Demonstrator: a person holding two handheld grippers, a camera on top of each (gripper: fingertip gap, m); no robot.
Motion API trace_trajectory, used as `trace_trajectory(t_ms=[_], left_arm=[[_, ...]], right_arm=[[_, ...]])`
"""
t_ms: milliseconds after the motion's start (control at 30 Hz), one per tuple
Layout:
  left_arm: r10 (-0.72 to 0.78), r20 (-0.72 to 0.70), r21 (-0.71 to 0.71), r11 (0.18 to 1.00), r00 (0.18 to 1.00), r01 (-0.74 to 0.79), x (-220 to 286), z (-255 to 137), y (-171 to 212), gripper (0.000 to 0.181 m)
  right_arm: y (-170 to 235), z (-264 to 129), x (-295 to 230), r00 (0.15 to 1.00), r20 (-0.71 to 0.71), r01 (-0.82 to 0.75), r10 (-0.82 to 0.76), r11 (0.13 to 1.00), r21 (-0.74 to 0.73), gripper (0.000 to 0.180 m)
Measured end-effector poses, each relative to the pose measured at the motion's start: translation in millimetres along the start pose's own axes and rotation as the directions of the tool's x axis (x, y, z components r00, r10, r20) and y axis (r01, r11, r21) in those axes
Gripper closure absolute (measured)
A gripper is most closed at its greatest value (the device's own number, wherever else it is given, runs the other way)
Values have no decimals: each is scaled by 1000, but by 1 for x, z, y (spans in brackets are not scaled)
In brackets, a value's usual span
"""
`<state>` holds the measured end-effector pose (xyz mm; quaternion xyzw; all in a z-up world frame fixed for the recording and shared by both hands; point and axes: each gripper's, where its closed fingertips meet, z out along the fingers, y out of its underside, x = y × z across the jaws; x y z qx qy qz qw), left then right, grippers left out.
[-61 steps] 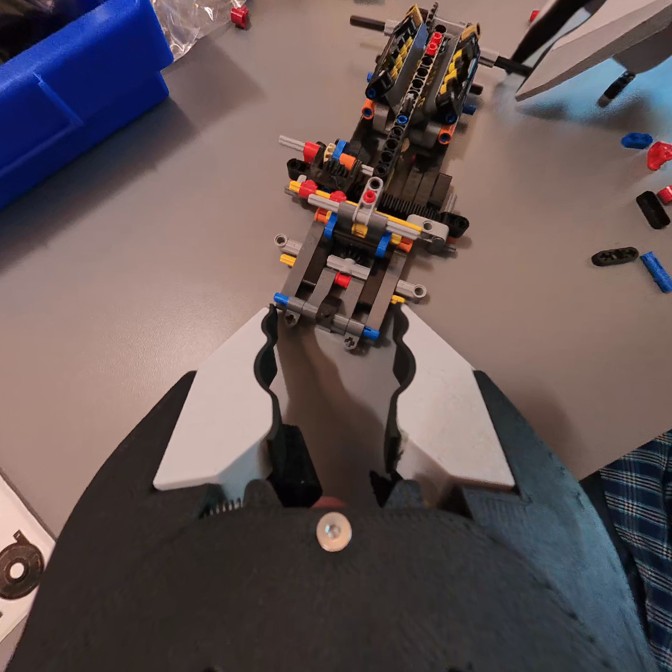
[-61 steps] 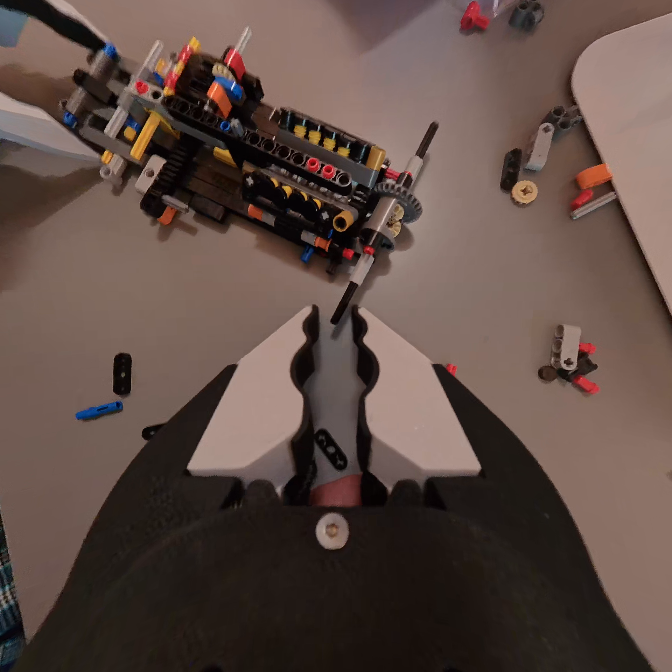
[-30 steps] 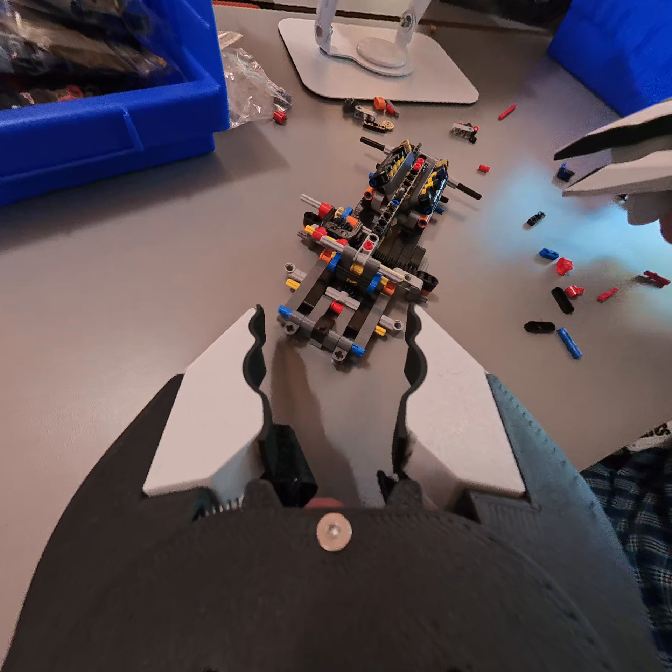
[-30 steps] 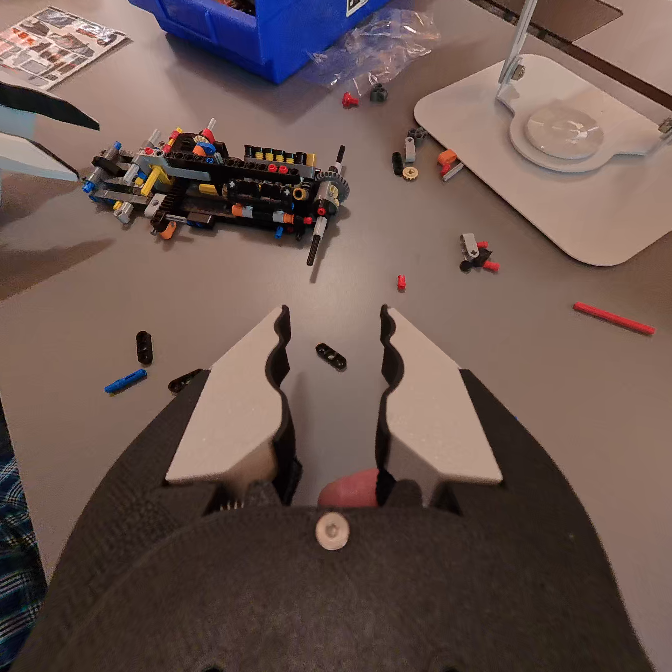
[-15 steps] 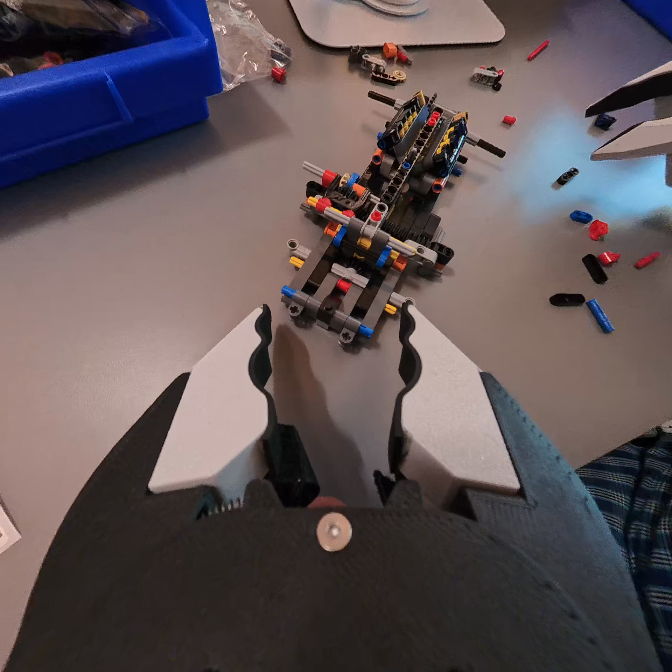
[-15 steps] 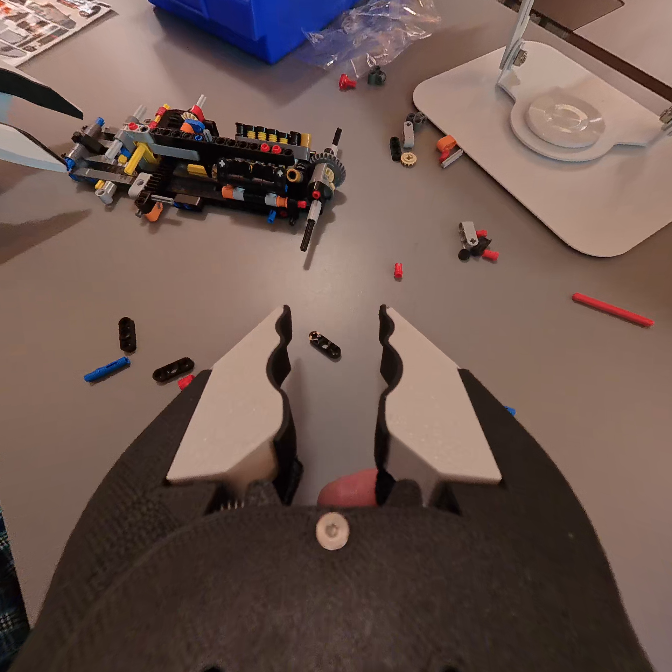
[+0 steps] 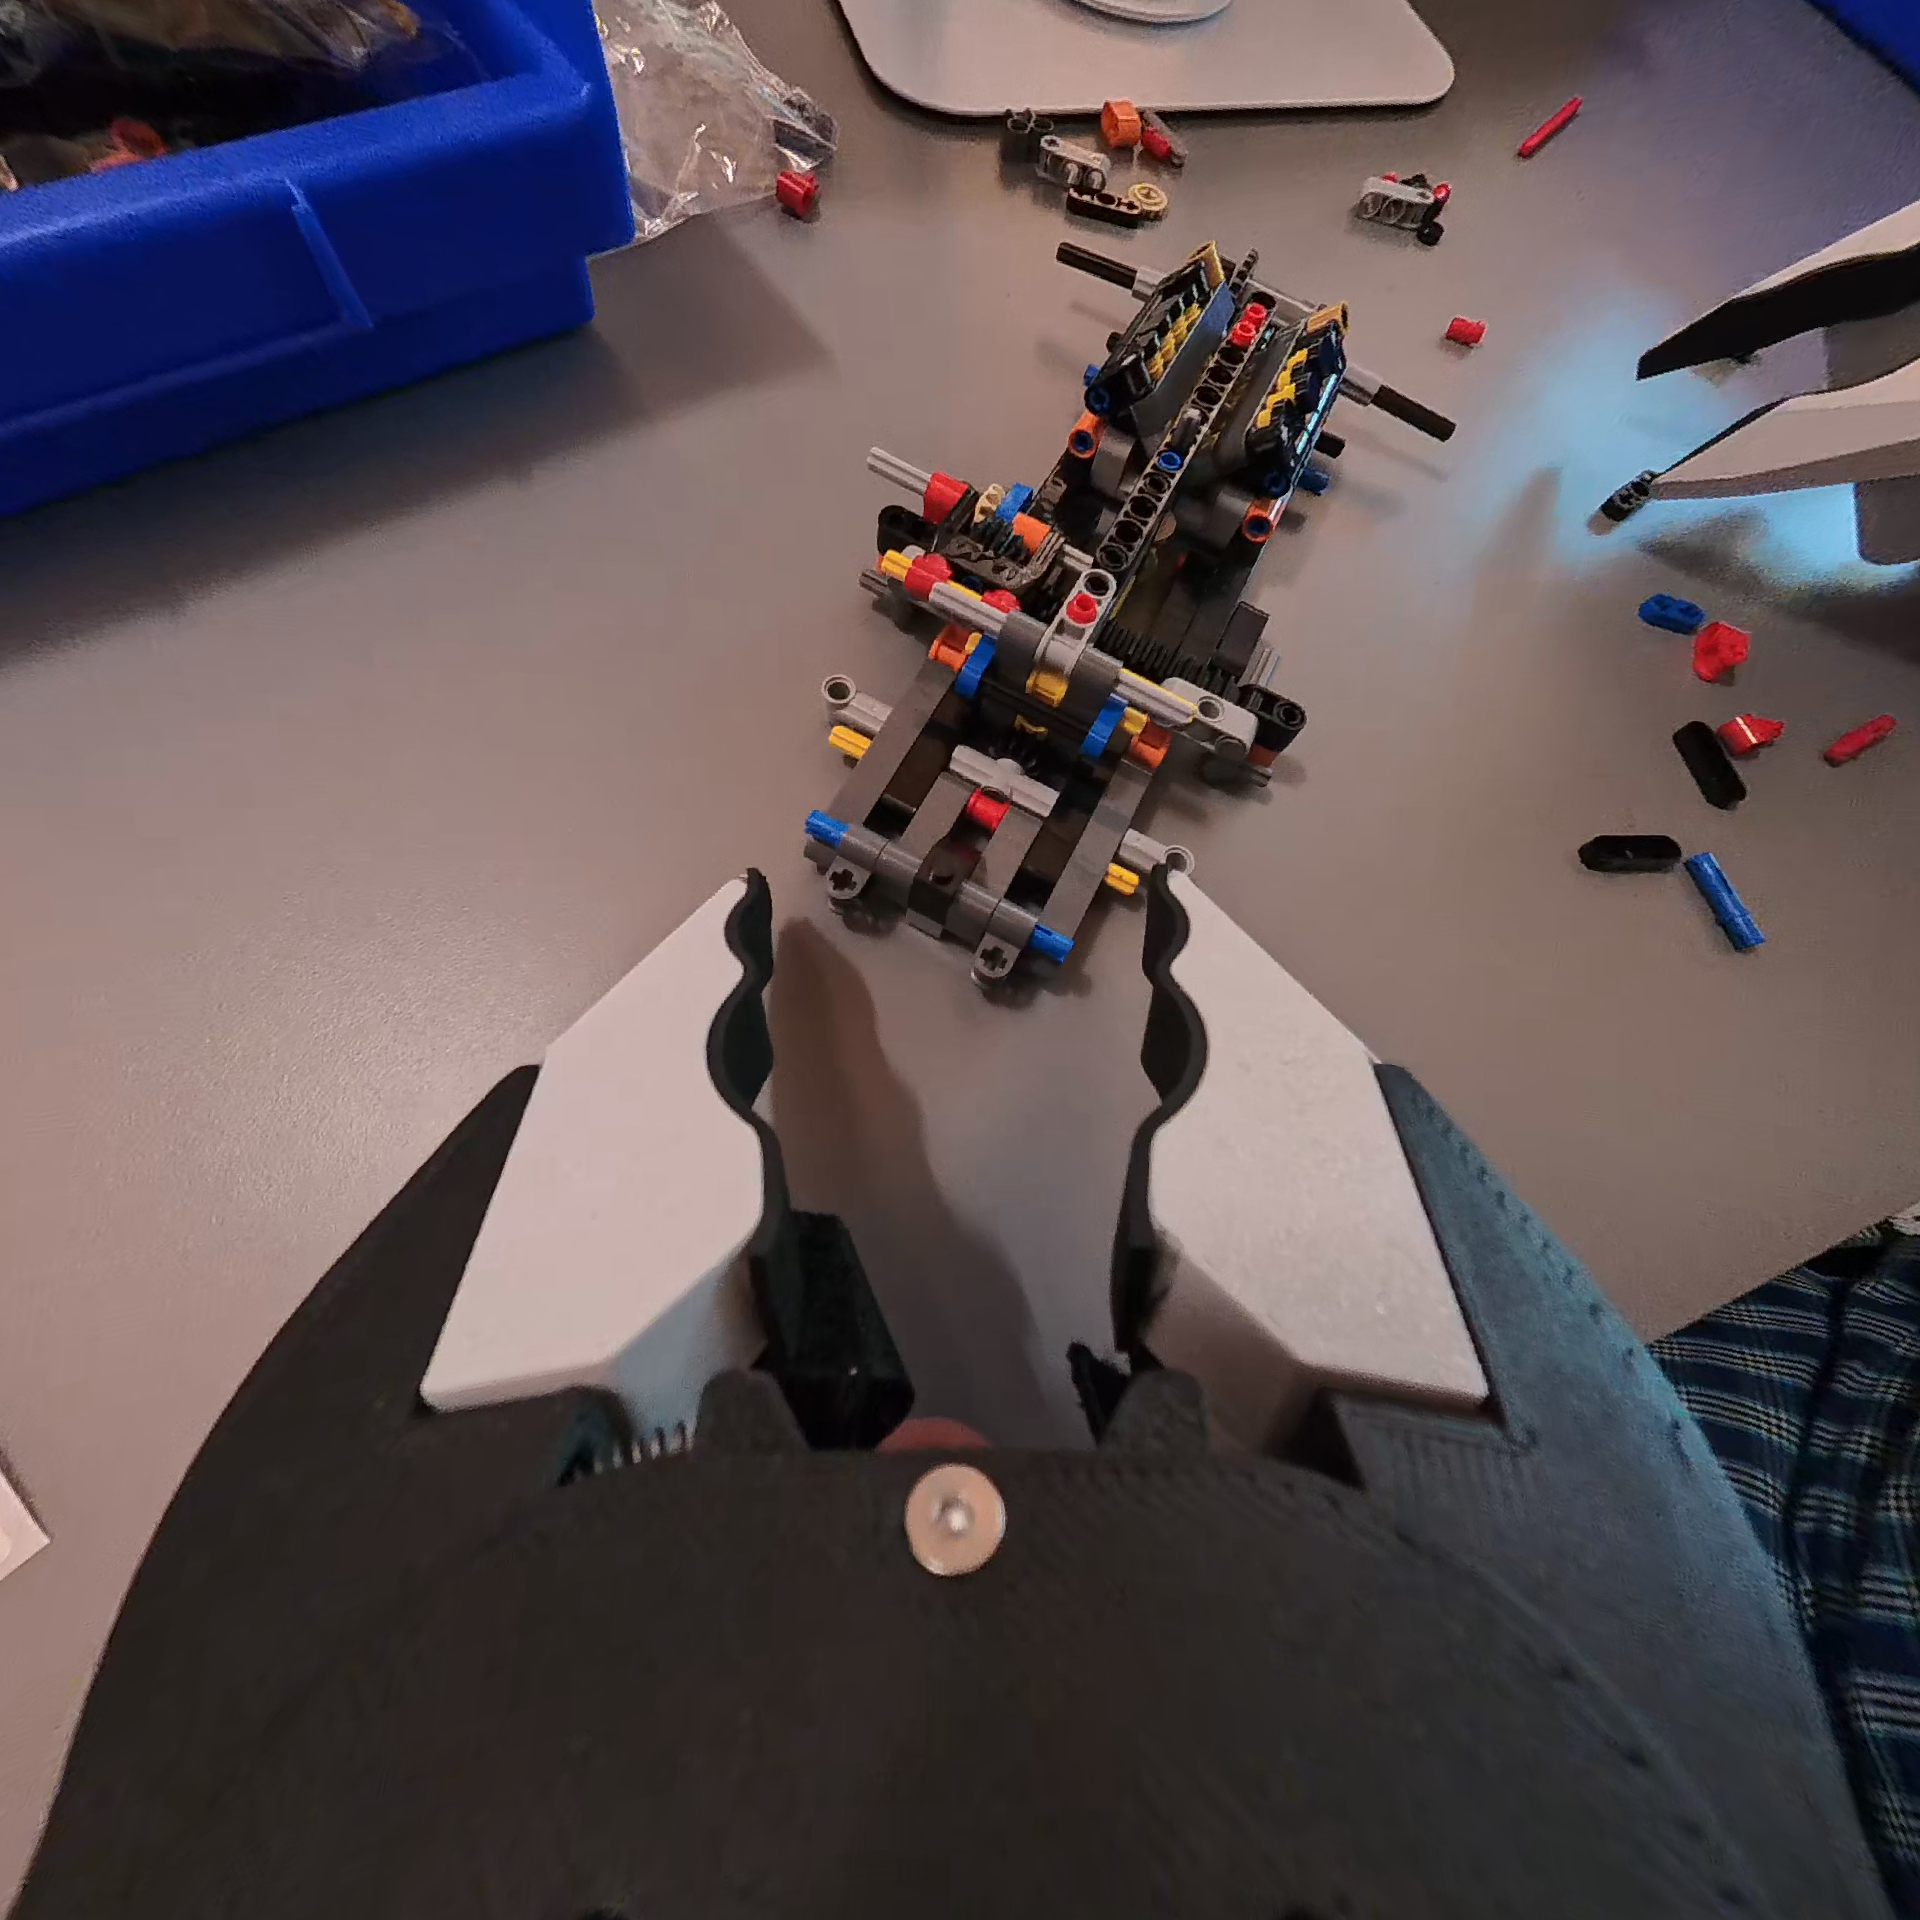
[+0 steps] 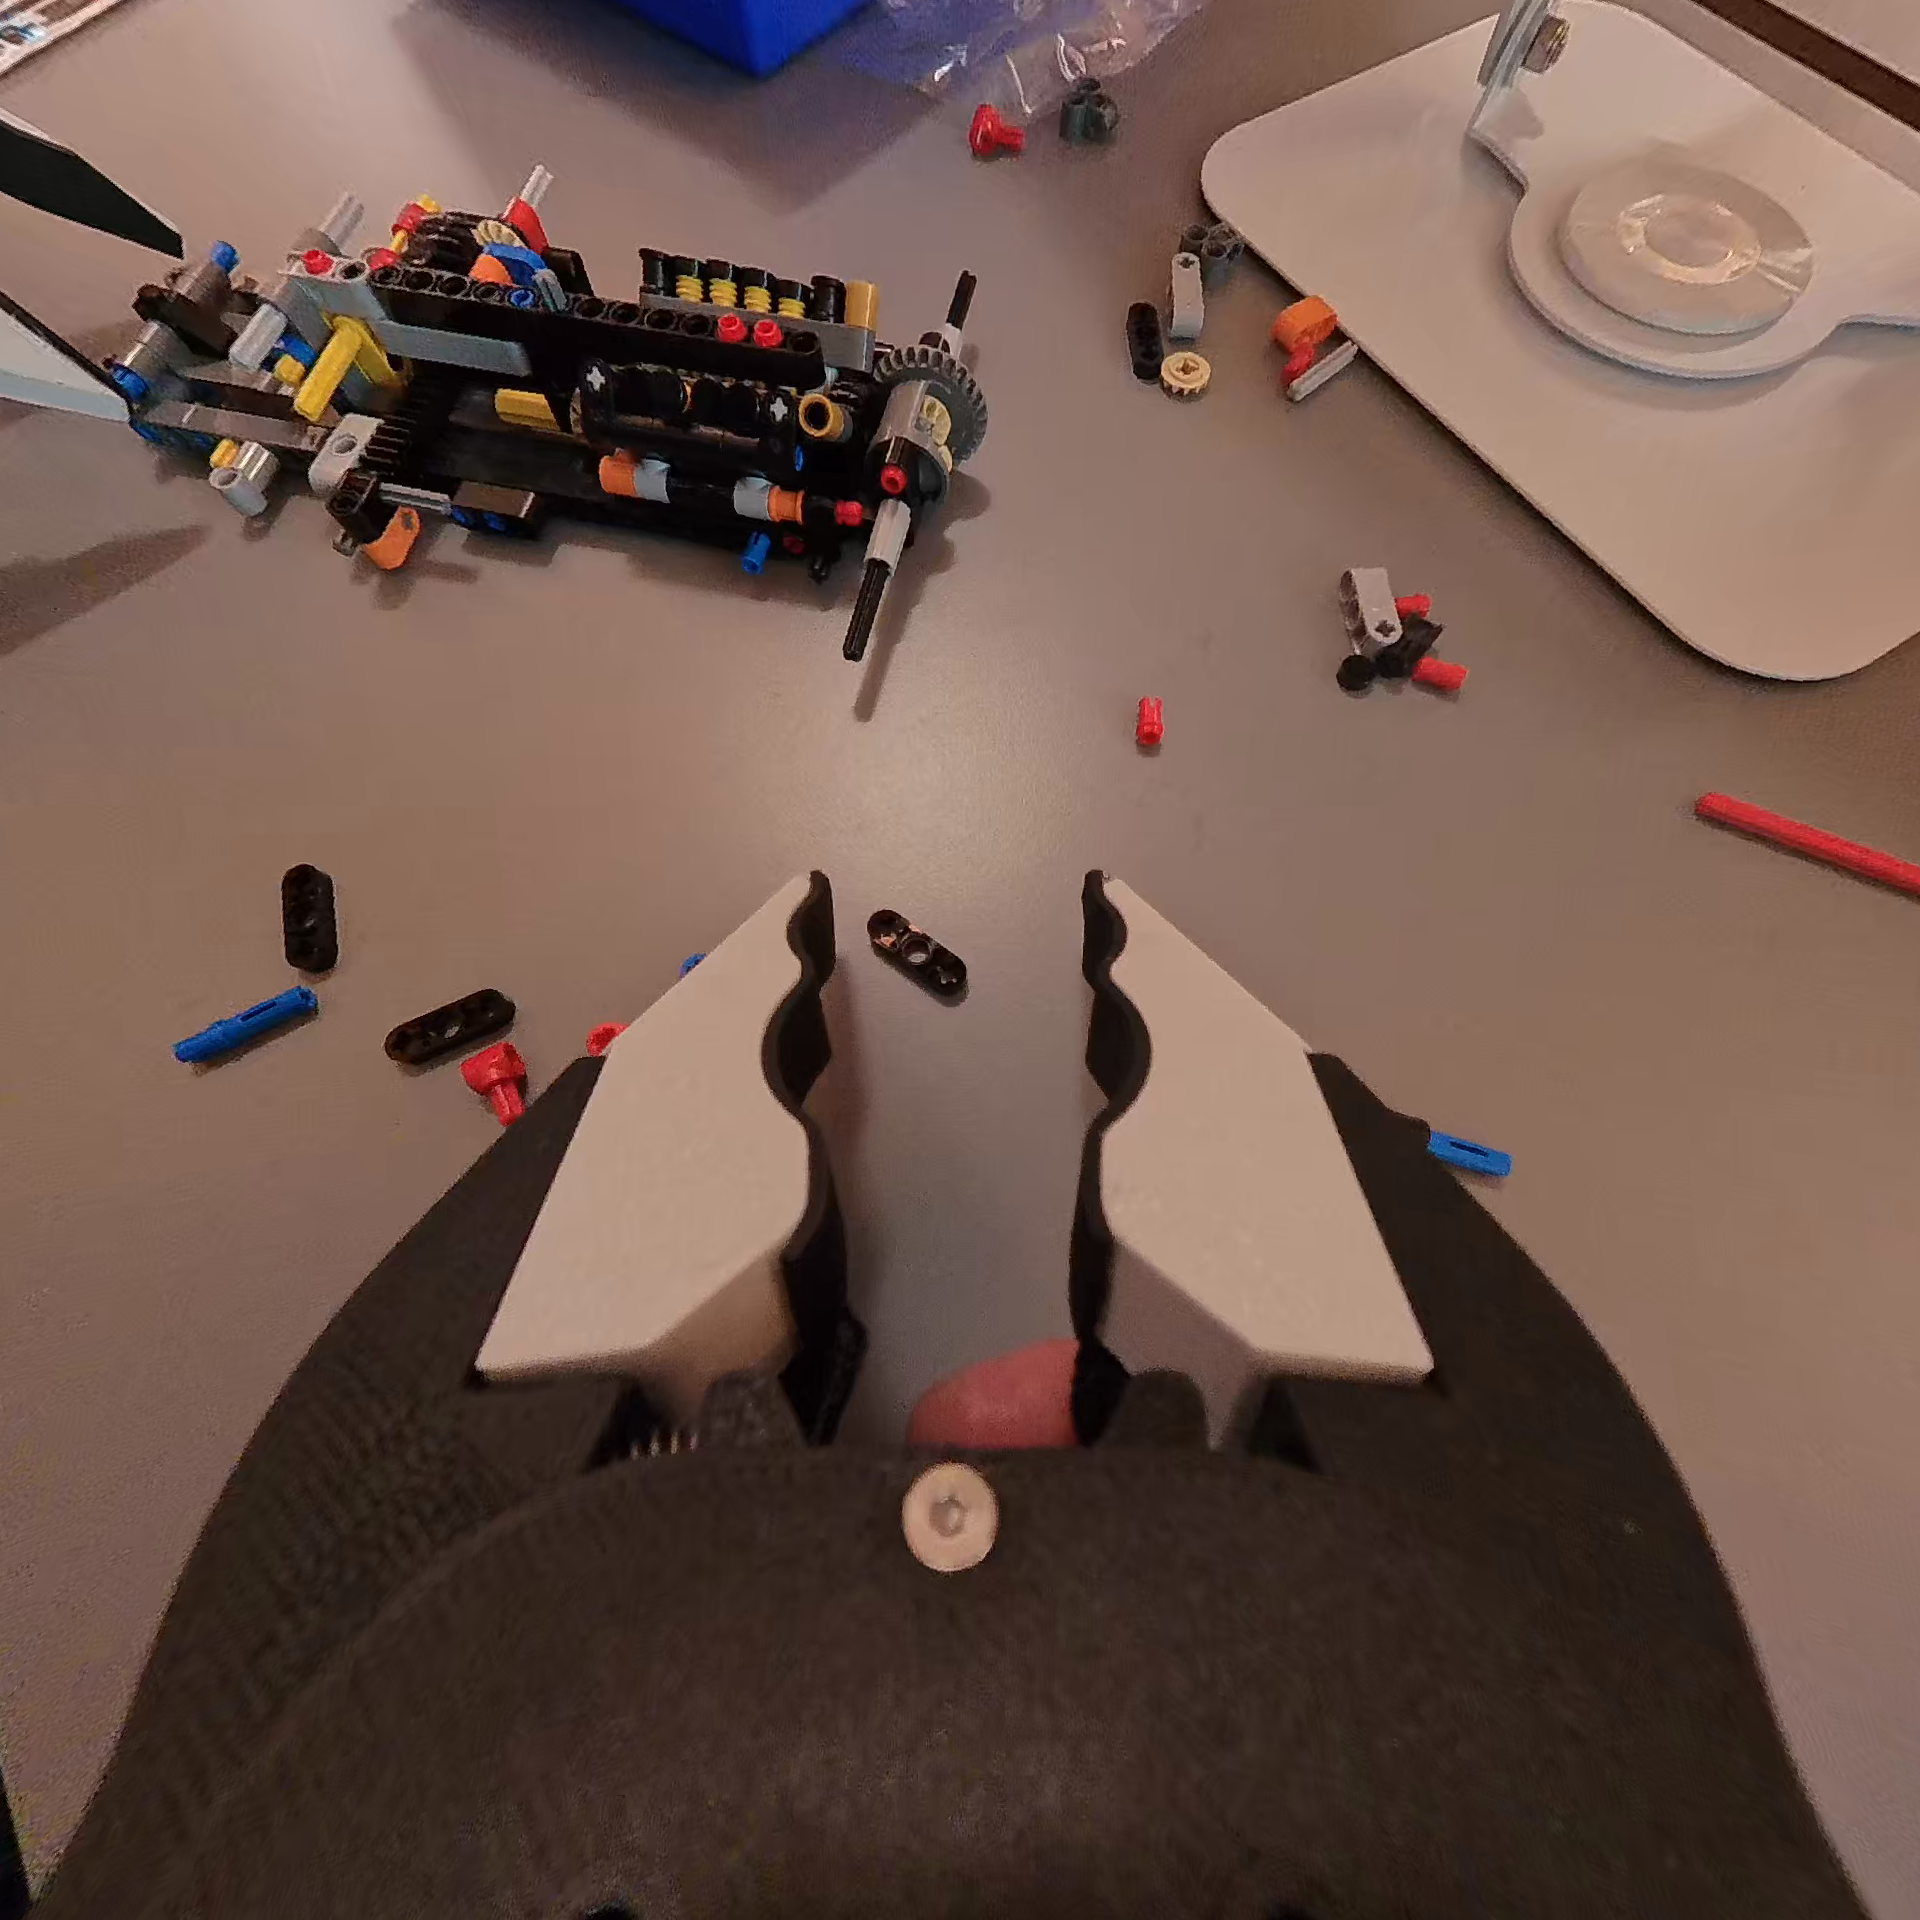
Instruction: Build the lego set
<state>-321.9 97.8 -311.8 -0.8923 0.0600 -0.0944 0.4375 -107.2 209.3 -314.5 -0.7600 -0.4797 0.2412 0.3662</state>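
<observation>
A long, partly built lego chassis (image 7: 1091,623) in black, grey, yellow, red and blue lies on the grey table (image 7: 416,831). My left gripper (image 7: 956,883) is open and empty, its tips just short of the chassis's near end. The chassis also shows in the right wrist view (image 8: 561,405) at the upper left. My right gripper (image 8: 956,883) is open and empty, low over the table, with a small black three-hole beam (image 8: 916,954) lying between its fingertips. The right gripper shows in the left wrist view (image 7: 1787,416) at the right edge.
A blue bin (image 7: 260,239) and a clear bag (image 7: 707,125) are at the back left. A white stand base (image 8: 1558,343) is at the back right. Loose red, blue and black pieces (image 8: 312,997) are scattered, with a red axle (image 8: 1808,842) and a small grey cluster (image 8: 1387,629).
Both grippers pulled back from the chassis and opened wider, then the left one moved close to its near end again. The right gripper came down over the small black beam.
</observation>
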Motion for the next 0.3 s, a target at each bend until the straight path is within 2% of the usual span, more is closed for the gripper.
trace_trajectory(t_ms=[33,300], left_arm=[[0,-1,0,1000,1000,0,0,0,0,111],[-13,-7,-1,1000,1000,13,-1,1,0,108]], right_arm=[[0,0,1,1000,1,-2,2,1000,0,134],[3,2,2,998,34,-43,43,999,-21,131]])
